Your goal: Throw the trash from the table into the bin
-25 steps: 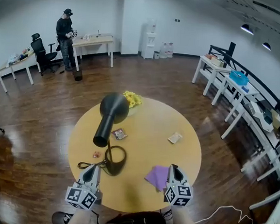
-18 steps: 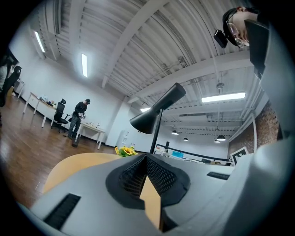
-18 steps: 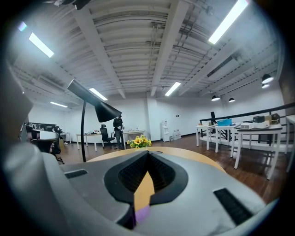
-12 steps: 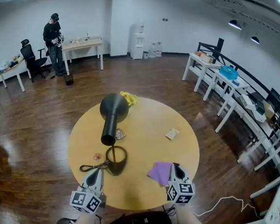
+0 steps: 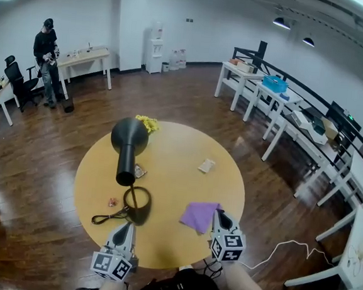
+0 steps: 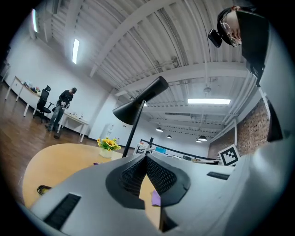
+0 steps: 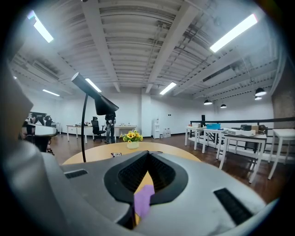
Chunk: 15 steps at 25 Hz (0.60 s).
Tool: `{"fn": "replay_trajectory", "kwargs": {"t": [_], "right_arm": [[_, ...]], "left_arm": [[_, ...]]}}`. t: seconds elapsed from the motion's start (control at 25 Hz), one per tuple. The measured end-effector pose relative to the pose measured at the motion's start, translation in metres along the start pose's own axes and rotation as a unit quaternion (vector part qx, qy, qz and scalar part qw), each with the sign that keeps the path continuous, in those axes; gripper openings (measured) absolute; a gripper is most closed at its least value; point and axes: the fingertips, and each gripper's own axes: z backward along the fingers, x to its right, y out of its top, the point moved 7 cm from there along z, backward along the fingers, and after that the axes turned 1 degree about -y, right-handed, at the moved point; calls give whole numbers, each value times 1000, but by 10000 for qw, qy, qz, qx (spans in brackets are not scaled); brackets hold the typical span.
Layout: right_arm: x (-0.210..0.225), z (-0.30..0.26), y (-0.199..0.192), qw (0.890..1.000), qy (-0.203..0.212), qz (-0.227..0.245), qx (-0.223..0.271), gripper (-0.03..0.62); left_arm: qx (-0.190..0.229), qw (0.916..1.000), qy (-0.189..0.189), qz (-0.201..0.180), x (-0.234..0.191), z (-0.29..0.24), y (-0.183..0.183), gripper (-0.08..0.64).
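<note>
Jaws shut, empty, on left gripper (image 5: 124,226) and right gripper (image 5: 217,214), purple paper (image 5: 198,216) just beyond, tan wrapper (image 5: 207,166) only in head view

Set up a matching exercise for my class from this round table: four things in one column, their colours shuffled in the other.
Things:
1. desk lamp
2. flowers
3. crumpled sheet
4. small wrapper

Colours:
A. purple
B. black
C. yellow
D. pale beige

Pairs: 1-B, 2-C, 3-A, 4-D
</note>
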Motion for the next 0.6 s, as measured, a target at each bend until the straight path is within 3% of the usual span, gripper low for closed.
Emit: {"fn": "replay_trajectory", "kwargs": {"t": [0.24,0.52,0.6], "right_arm": [[25,-36,-8,9999,-26,-138,-50,2],[80,-104,-6,9994,209,-124,-263,2],[97,-127,-10,9988,261,-127,-396,63]], "left_arm": [[-430,9978,-490,-80,25,-40,-30,2],[-615,9972,-435,-34,40,-133,-48,2],[-680,9970,-361,-33,38,-155,-54,2]]}}
